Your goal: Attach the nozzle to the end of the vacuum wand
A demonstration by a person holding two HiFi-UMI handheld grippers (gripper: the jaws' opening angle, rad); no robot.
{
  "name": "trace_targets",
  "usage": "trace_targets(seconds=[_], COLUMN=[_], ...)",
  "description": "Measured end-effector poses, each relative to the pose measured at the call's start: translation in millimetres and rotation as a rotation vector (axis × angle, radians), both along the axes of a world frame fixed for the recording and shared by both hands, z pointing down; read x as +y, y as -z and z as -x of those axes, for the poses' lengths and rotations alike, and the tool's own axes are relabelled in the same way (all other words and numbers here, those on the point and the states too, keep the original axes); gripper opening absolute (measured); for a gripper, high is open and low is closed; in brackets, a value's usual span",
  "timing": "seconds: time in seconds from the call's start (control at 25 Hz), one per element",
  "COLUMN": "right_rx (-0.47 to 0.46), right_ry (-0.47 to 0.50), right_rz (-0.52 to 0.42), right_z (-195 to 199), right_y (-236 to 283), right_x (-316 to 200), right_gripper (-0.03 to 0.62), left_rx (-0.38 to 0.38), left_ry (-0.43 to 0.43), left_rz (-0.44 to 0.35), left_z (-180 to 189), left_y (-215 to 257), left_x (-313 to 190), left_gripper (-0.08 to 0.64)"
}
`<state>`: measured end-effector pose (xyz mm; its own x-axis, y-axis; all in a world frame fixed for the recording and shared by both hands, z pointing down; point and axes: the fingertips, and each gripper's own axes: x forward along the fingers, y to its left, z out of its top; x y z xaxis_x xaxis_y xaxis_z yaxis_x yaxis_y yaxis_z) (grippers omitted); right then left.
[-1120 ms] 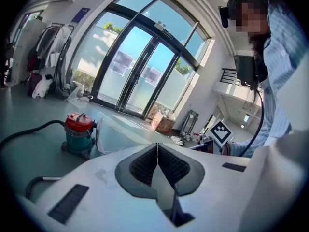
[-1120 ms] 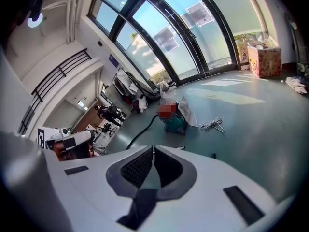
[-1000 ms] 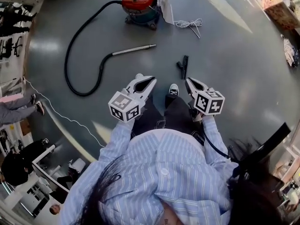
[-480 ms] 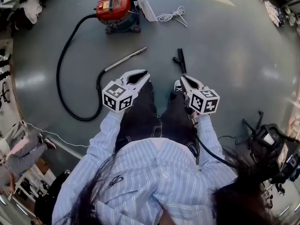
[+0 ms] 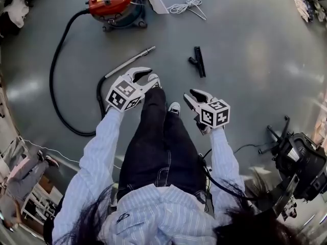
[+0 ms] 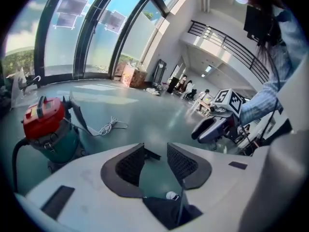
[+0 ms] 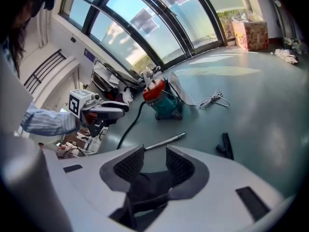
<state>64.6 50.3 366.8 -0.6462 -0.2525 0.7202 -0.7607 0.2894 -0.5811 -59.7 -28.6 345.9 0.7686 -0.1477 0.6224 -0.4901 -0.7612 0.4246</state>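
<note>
A metal vacuum wand point(image 5: 127, 63) lies on the grey floor, joined by a black hose point(image 5: 53, 80) to a red vacuum point(image 5: 110, 1). The black nozzle point(image 5: 198, 61) lies apart, to the wand's right. My left gripper point(image 5: 144, 76) hovers near the wand's hose end, its jaws opening with nothing between them. My right gripper point(image 5: 193, 95) hangs short of the nozzle, jaws also opening and empty. The right gripper view shows the wand point(image 7: 166, 140), the nozzle point(image 7: 225, 145) and the vacuum point(image 7: 161, 98) beyond my right gripper point(image 7: 154, 162). In the left gripper view the vacuum point(image 6: 46, 129) stands left of my left gripper point(image 6: 155, 158).
A white coiled cable point(image 5: 186, 6) lies beside the vacuum. The person's dark trouser legs and shoes point(image 5: 174, 107) stand between the grippers. A black office chair point(image 5: 294, 157) is at the right. Other people and desks line the left edge point(image 5: 23, 172).
Both grippers have sunk towards the floor and their jaws have parted from shut. The left gripper has swung left towards the wand's hose end. The vacuum and nozzle sit nearer in view.
</note>
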Motion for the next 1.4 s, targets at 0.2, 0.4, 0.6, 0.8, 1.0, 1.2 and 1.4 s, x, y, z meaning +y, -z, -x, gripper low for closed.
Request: trace_targets(seconds=[0.2,0.4,0.6,0.8,1.0,1.2,1.4], right_rx=[0.145,0.215,0.427,0.581,0.581,0.590,0.611], right_ry=[-0.005,0.012,0.017,0.073,0.144,0.164,0.207], right_rz=[-0.006,0.010,-0.043,-0.055,-0.007,0.052,0.067], right_z=[-43,-84,-148,-203,-213,-211,-202], right_y=[-153,-295,-425,-528,-587,-605,-605], right_x=[-28,-36,-62,-78,-84,-81,-86], right_gripper=[0.137,0.235,0.268,0.279,0.279,0.278,0.278], left_rx=[-0.113,-0.247,-0.379,-0.489,-0.524,-0.598,-0.590], left_ry=[0.126,0.081,0.034,-0.011,-0.025,-0.024,-0.025], left_rz=[-0.022,-0.044,-0.047,-0.077,-0.085,-0.083,-0.021], left_z=[18,48,81,95,99,108,114], left_y=[-153,-291,-426,-535,-599,-628,-638], left_x=[-31,-40,-60,-81,-86,-87,-87], left_gripper=[0.155,0.196,0.209,0.209,0.216,0.216,0.216])
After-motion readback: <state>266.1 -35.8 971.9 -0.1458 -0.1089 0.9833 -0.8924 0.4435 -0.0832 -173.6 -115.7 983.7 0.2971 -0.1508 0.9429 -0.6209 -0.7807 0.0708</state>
